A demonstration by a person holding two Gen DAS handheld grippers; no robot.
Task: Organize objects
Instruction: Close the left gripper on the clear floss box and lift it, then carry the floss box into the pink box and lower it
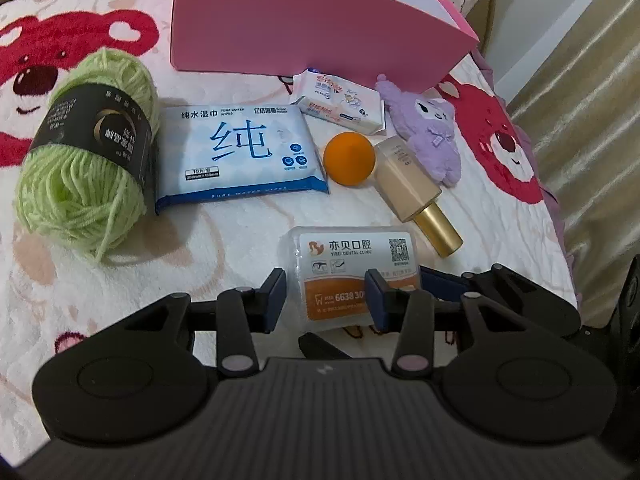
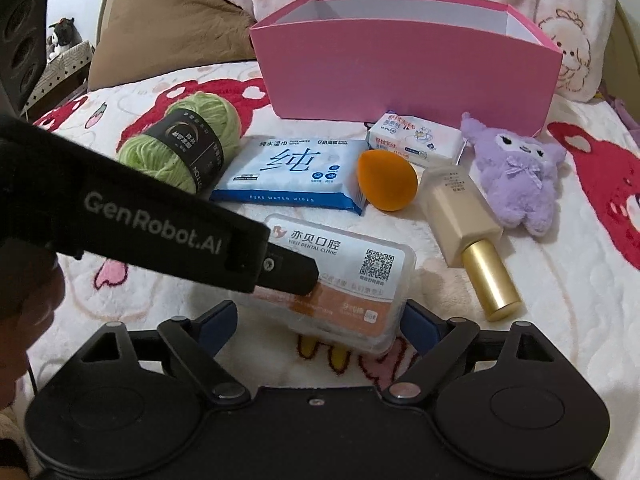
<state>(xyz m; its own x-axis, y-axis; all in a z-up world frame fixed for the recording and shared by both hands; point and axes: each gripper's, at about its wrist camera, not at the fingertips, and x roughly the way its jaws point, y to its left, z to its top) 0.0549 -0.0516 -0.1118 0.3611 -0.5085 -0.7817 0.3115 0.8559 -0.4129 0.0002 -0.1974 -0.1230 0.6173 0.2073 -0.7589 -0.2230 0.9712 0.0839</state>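
A clear dental floss box (image 1: 352,248) (image 2: 360,256) with an orange label lies on the bear-print blanket, nearest to me. My left gripper (image 1: 326,298) hovers over its top with the jaws a narrow gap apart and nothing pinched between them. One of its fingertips (image 2: 292,276) rests over the lid. My right gripper (image 2: 320,322) stands open and wide, a finger on each side of the box's near end, the right pad close to its corner. The pink box (image 1: 300,20) (image 2: 400,72) stands open-topped at the back.
In a row before the pink box lie green yarn (image 2: 188,144), a blue wet-wipes pack (image 2: 292,172), an orange sponge (image 2: 386,184), a tissue pack (image 2: 416,136), a gold-capped bottle (image 2: 460,208) and a purple plush (image 2: 516,168). Pillows sit behind. The bed's edge (image 1: 560,220) falls away on the right.
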